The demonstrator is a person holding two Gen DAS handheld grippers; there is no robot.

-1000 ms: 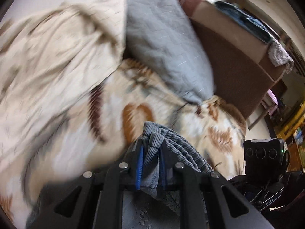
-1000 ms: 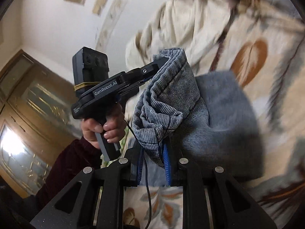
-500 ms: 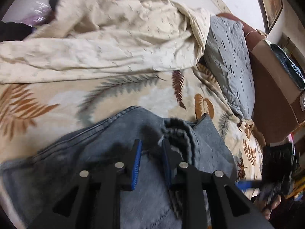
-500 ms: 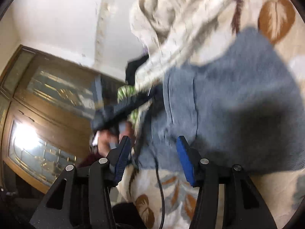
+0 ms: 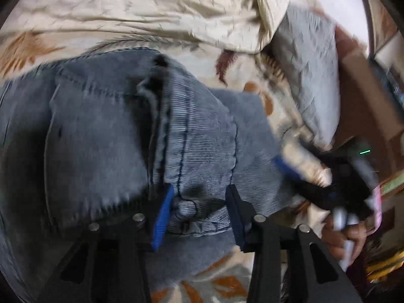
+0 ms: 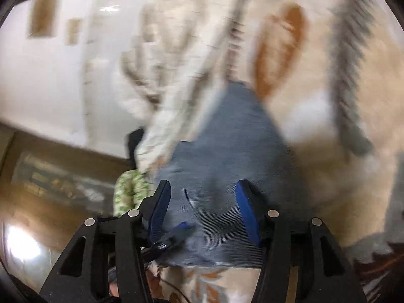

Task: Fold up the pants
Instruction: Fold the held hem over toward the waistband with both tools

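Now folded blue denim pants (image 5: 192, 136) on leaf-print bedspread (image 5: 234, 58), hem uppermost

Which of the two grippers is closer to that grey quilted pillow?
Right. In the left wrist view, the right gripper sits just below the grey quilted pillow; the left gripper is further away, over the blue jeans.

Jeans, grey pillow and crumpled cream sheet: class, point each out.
jeans (image 5: 202, 136), left wrist view, ribbed hem panel.
grey pillow (image 5: 310, 75), left wrist view, quilted middle.
cream sheet (image 5: 151, 7), left wrist view, crumpled folds.
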